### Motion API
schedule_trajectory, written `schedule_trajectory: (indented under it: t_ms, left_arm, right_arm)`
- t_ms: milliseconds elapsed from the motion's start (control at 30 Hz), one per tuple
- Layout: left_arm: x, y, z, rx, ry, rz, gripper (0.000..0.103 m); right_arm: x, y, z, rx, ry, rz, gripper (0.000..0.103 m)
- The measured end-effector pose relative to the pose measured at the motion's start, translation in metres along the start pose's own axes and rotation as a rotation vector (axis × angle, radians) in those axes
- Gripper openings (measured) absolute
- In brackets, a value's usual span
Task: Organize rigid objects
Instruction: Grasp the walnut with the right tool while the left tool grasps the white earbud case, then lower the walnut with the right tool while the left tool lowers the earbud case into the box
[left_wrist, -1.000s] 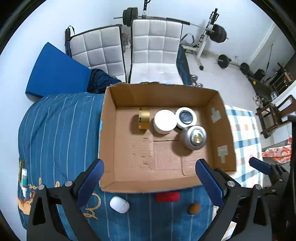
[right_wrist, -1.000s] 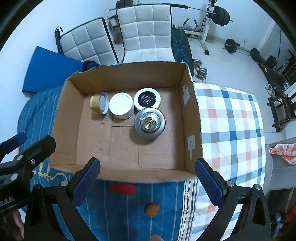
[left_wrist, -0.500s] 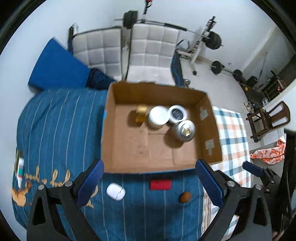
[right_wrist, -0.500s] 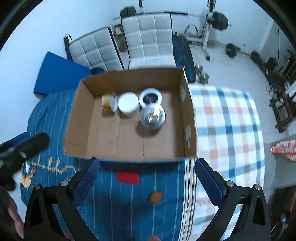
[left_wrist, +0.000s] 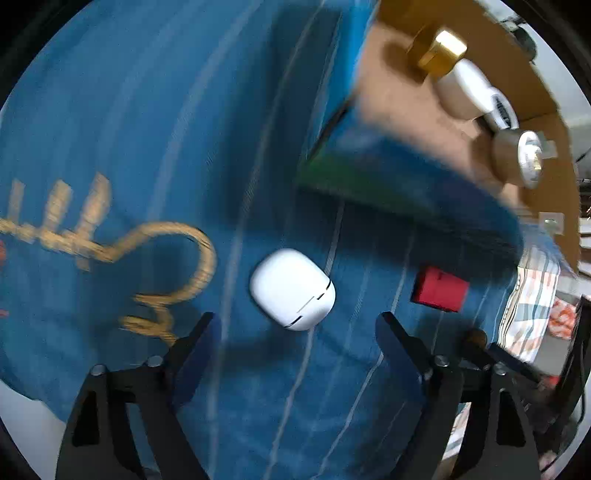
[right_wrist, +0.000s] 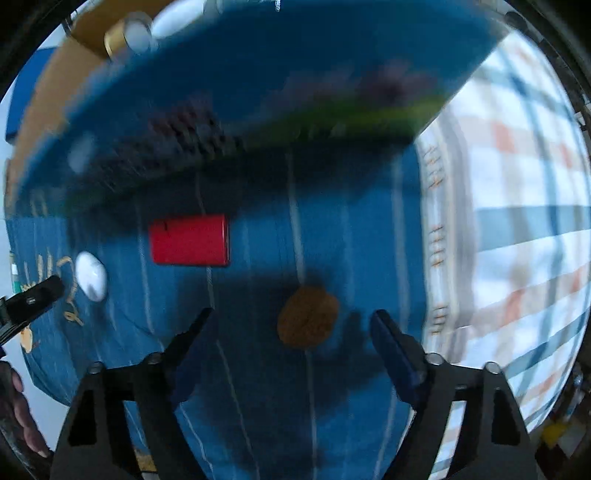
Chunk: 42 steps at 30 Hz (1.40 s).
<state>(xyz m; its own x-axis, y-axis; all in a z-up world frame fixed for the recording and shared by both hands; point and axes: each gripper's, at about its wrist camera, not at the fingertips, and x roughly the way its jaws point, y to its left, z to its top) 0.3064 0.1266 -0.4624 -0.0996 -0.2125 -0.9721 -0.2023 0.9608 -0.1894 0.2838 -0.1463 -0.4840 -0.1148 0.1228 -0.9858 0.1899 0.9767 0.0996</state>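
1. The left gripper (left_wrist: 295, 325) hangs low over the blue striped bedspread (left_wrist: 147, 129), its jaws wide apart and holding nothing.
2. A white earbud case (left_wrist: 293, 289) lies on the bedspread just ahead of those jaws, roughly centred between them and not touching either.
3. The right gripper (right_wrist: 291, 321) also has its jaws spread apart and empty.
4. A small brown round object (right_wrist: 308, 316) rests on the bedspread between the right jaws, nearer the right one, with a gap on both sides.
5. A red rectangular block (right_wrist: 189, 240) lies flat between the white case and the brown object, close to the near wall of the cardboard box (left_wrist: 554, 122).
6. Inside the box, toward its far wall, a gold container (left_wrist: 439, 51), a white jar (left_wrist: 463, 86) and a silver knobbed lid (left_wrist: 524, 158) sit in a row.
7. A checked cloth (right_wrist: 517, 221) covers the bed at its right edge.
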Motion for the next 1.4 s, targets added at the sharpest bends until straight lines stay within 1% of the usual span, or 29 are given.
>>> schedule_trajectory:
  t_ms: [67, 100, 167, 233, 267, 333, 367, 400, 433, 467, 567, 600, 633, 733, 800, 933, 1100, 1233, 1267, 1300, 1400]
  left_arm:
    - [0.019, 0.001, 0.004, -0.024, 0.029, -0.002, 0.081]
    - [0.028, 0.002, 0.005, -0.036, 0.028, -0.002, 0.080]
    - [0.029, 0.001, 0.007, -0.044, -0.023, 0.012, 0.080]
    - [0.028, -0.002, 0.007, -0.046, -0.031, 0.013, 0.078]
    - [0.028, -0.003, 0.006, -0.044, -0.035, 0.017, 0.075]
    - [0.027, -0.005, 0.004, -0.026, -0.040, 0.050, 0.065]
    - [0.026, -0.008, 0.004, -0.010, -0.043, 0.069, 0.061]
    - [0.026, -0.009, 0.002, 0.004, -0.049, 0.088, 0.056]
    - [0.025, -0.009, 0.000, 0.010, -0.052, 0.094, 0.054]
    - [0.024, -0.009, -0.004, 0.016, -0.060, 0.091, 0.054]
    - [0.024, -0.009, -0.012, 0.018, -0.069, 0.092, 0.054]
    - [0.024, -0.007, -0.017, 0.010, -0.070, 0.084, 0.054]
    - [0.023, -0.007, -0.023, 0.004, -0.071, 0.076, 0.054]
    - [0.022, -0.010, -0.037, -0.008, -0.069, 0.050, 0.053]
    - [0.019, -0.014, -0.047, -0.004, -0.071, 0.035, 0.054]
    - [0.010, -0.032, -0.067, 0.041, -0.077, 0.012, 0.053]
    - [-0.003, -0.057, -0.089, 0.089, -0.080, -0.034, 0.053]
    - [-0.032, -0.076, -0.102, 0.132, -0.096, -0.093, 0.053]
    - [-0.046, -0.083, -0.105, 0.147, -0.108, -0.131, 0.053]
    - [-0.060, -0.089, -0.108, 0.162, -0.126, -0.144, 0.053]
    - [-0.097, -0.105, -0.098, 0.204, -0.185, -0.175, 0.053]
  right_arm:
    - [0.013, 0.005, 0.000, 0.003, 0.014, 0.001, 0.079]
    - [0.017, 0.006, -0.001, 0.006, 0.011, -0.005, 0.079]
    - [0.023, 0.009, 0.000, 0.013, 0.010, -0.019, 0.079]
    - [0.025, 0.012, 0.000, 0.015, 0.002, -0.036, 0.079]
    - [0.026, 0.013, 0.001, 0.012, 0.001, -0.039, 0.079]
    - [0.028, 0.018, 0.001, 0.007, 0.000, -0.054, 0.078]
    - [0.028, 0.019, 0.001, 0.007, 0.000, -0.059, 0.076]
    - [0.028, 0.020, 0.000, 0.006, -0.001, -0.065, 0.073]
    - [0.028, 0.022, -0.001, 0.001, -0.002, -0.075, 0.071]
    - [0.027, 0.024, 0.001, -0.002, -0.002, -0.079, 0.070]
    - [0.028, 0.027, -0.003, -0.009, -0.009, -0.109, 0.057]
    - [0.027, 0.027, -0.004, -0.012, -0.012, -0.125, 0.046]
    - [0.026, 0.027, -0.006, -0.015, -0.017, -0.135, 0.039]
    - [0.025, 0.023, -0.012, -0.007, -0.004, -0.104, 0.039]
    - [0.021, 0.023, -0.016, -0.007, -0.011, -0.082, 0.039]
    - [0.011, 0.015, -0.029, -0.015, -0.018, -0.039, 0.039]
    - [-0.013, 0.014, -0.045, -0.055, -0.043, 0.000, 0.039]
    - [-0.039, 0.013, -0.054, -0.075, -0.054, 0.048, 0.039]
    - [-0.048, 0.013, -0.055, -0.076, -0.055, 0.066, 0.039]
    - [-0.059, 0.013, -0.056, -0.080, -0.061, 0.090, 0.039]
    - [-0.097, 0.016, -0.051, -0.096, -0.105, 0.140, 0.039]
